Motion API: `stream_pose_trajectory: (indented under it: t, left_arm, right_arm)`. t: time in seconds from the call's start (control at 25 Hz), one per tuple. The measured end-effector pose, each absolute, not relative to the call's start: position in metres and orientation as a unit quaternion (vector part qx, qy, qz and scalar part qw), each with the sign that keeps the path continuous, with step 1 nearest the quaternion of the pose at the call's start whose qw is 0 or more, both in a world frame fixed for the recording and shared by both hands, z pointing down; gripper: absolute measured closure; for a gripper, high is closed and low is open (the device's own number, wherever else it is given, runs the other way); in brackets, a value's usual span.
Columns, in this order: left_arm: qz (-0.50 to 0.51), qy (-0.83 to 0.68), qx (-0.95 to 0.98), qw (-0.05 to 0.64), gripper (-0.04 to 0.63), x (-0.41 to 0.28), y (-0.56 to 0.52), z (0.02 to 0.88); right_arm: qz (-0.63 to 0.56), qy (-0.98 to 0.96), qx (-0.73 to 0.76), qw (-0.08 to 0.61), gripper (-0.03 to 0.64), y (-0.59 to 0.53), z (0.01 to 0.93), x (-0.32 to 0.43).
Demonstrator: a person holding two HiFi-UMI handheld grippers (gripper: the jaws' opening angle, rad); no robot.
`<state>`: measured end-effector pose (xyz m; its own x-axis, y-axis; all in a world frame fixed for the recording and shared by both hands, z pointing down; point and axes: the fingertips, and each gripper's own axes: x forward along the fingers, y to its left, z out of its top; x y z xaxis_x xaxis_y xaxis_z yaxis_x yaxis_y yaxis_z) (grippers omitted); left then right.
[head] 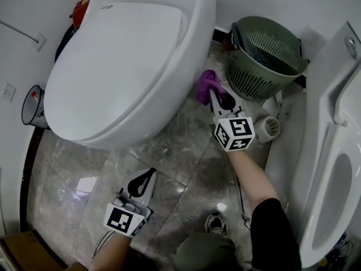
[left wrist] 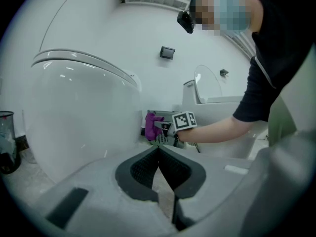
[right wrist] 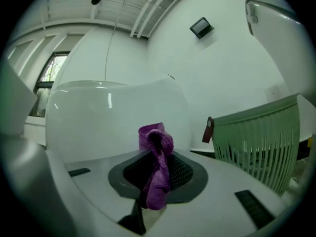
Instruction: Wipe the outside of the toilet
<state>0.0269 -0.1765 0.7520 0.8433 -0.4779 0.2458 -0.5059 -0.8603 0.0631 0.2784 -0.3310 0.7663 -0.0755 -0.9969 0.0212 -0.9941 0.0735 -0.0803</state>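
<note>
The white toilet (head: pixel 130 61) with its lid down fills the upper left of the head view; its bowl side shows in the left gripper view (left wrist: pixel 79 122) and the right gripper view (right wrist: pixel 118 117). My right gripper (head: pixel 213 92) is shut on a purple cloth (head: pixel 206 86), which is held close to the toilet's right flank; whether it touches I cannot tell. The purple cloth (right wrist: pixel 157 167) hangs bunched between the jaws. My left gripper (head: pixel 144 179) hovers low over the floor in front of the bowl, shut and empty.
A green slatted basket (head: pixel 265 58) stands just right of the cloth. A white urinal (head: pixel 333 151) lines the right side. A toilet brush holder (head: pixel 34 107) sits at the far left. Grey marble floor (head: pixel 186 162) lies between. A shoe (head: pixel 215 223) is below.
</note>
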Motion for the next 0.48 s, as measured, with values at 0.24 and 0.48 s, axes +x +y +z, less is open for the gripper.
stream_pose_trajectory:
  t: [0.24, 0.48]
  left_arm:
    - [0.112, -0.271, 0.954, 0.057, 0.588, 0.011, -0.187, 0.750]
    - [0.110, -0.287, 0.950, 0.052, 0.588, -0.004, -0.192, 0.742]
  right_arm:
    - [-0.038, 0.788, -0.614, 0.002, 0.552, -0.261, 0.801, 0.196]
    - [-0.045, 0.845, -0.532, -0.014, 0.552, -0.225, 0.834, 0.095]
